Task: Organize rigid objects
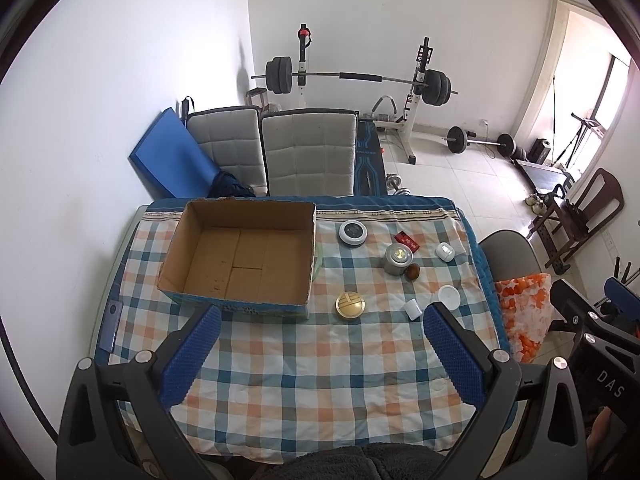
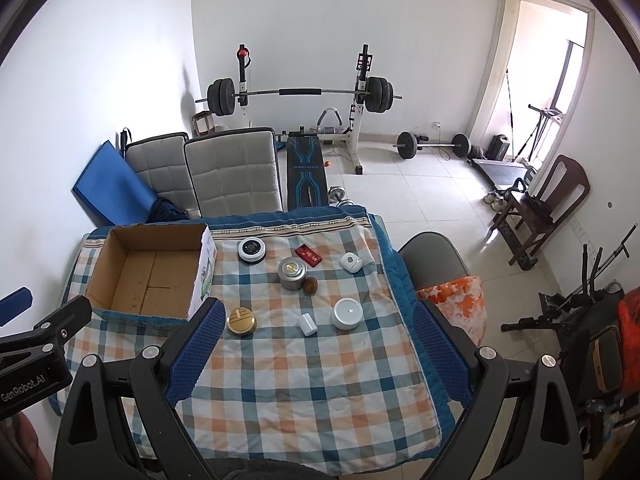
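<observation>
Your checked tablecloth [image 1: 320, 368] carries the open cardboard box [image 1: 240, 252] far left, loose items right of it: steel tin [image 2: 292, 274], gold tin [image 2: 241, 320]. Your left gripper [image 1: 322, 352] and right gripper [image 2: 316, 344] hover spread wide, holding nothing, touching nothing.

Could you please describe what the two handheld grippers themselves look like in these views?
Each is a black, angular frame with silver round bolts. The left gripper and the right gripper both carry two long fingers faced with blue dimpled pads. White lettering reads "DAS" on the right one's body and "GenRobot.AI" on the left's. No cables are visible.
</observation>
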